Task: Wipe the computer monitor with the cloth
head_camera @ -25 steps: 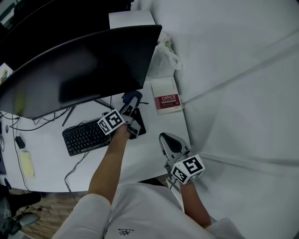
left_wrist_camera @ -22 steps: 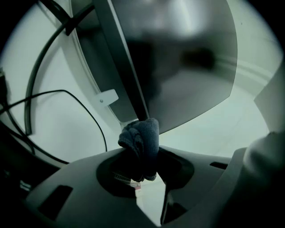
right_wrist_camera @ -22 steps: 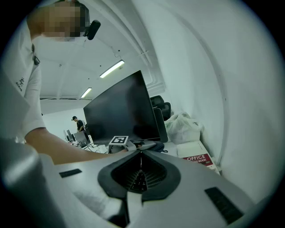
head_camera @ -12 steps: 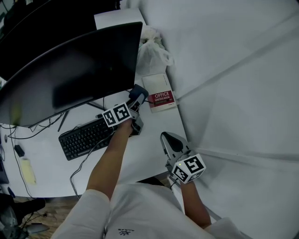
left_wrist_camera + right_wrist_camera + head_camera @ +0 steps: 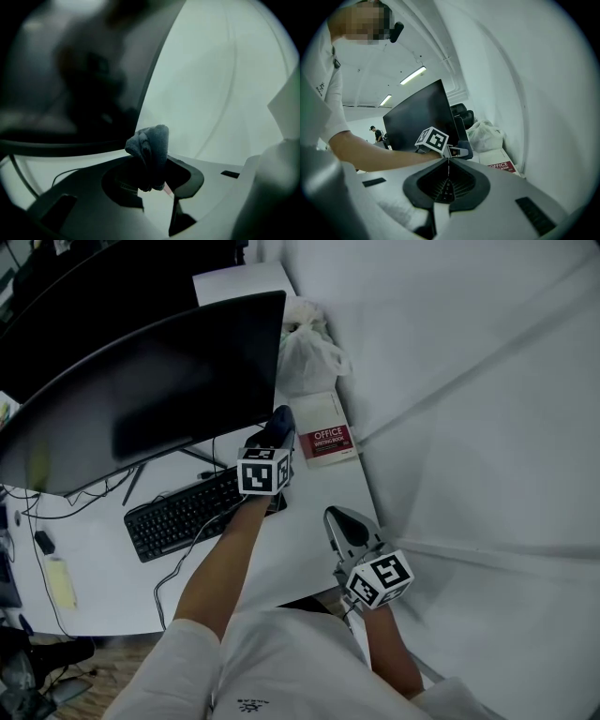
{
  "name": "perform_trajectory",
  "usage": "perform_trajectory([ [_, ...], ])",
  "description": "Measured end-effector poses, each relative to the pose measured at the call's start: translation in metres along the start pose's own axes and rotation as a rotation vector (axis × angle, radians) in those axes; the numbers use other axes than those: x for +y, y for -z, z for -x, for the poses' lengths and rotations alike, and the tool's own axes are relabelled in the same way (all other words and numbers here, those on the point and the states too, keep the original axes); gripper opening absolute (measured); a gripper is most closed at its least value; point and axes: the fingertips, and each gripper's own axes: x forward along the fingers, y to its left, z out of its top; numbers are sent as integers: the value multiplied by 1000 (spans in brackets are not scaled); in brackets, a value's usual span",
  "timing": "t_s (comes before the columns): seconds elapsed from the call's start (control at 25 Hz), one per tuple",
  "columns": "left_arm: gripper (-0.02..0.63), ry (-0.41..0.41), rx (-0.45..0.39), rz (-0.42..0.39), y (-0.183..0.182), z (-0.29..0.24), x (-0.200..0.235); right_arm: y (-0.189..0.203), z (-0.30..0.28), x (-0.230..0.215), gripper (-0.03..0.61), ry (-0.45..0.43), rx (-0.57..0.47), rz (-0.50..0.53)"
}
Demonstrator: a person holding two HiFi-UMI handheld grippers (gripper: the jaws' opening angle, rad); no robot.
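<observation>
Left tongs (image 5: 273,433) are clamping a dark blue cloth (image 5: 150,149). The cloth is bunched into a wad between the tips and sticking out past them, long axis running along the tongs. In the head view it's pointing toward the top of the frame, at the monitor's lower right corner.

The monitor (image 5: 141,390) is standing on the worktop (image 5: 305,554). Its long axis is running from the left edge up toward the upper middle of the head view, dark screen facing the lower part of the frame.

In the left gripper view the cloth is sitting just below the monitor's bottom edge, by the right corner. Can't tell if it's touching the screen.

Right tongs (image 5: 341,524) are closed on nothing; in the right gripper view the jaws are meeting in a thin seam. They're hanging over the worktop's front right edge, lower middle of the head view, well apart from the monitor.

A keyboard (image 5: 178,512) is lying under the monitor, left of the left forearm. A red-and-white notepad (image 5: 323,432) is lying just right of the cloth, with a white plastic bag (image 5: 305,352) above it.
</observation>
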Motion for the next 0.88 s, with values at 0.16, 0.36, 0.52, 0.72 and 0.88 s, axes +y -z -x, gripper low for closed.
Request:
perform_trajectory([
  [0.16,126,-63,-4,-83,-4,8,4,-4,0,5,20,-10,-12,5],
  [0.36,126,-135,-48,-198,-19,23,5,-5,1,11,20,-21,-24,11],
  [0.52,126,-169,-79,-212,-34,32,0,-7,3,14,20,-21,-37,4],
  [0.72,126,-192,-127,-222,-57,45,-9,-12,5,19,20,-23,-71,-5],
  [0.88,126,-201,-185,-244,-83,61,-15,-21,7,27,20,-36,-104,3],
])
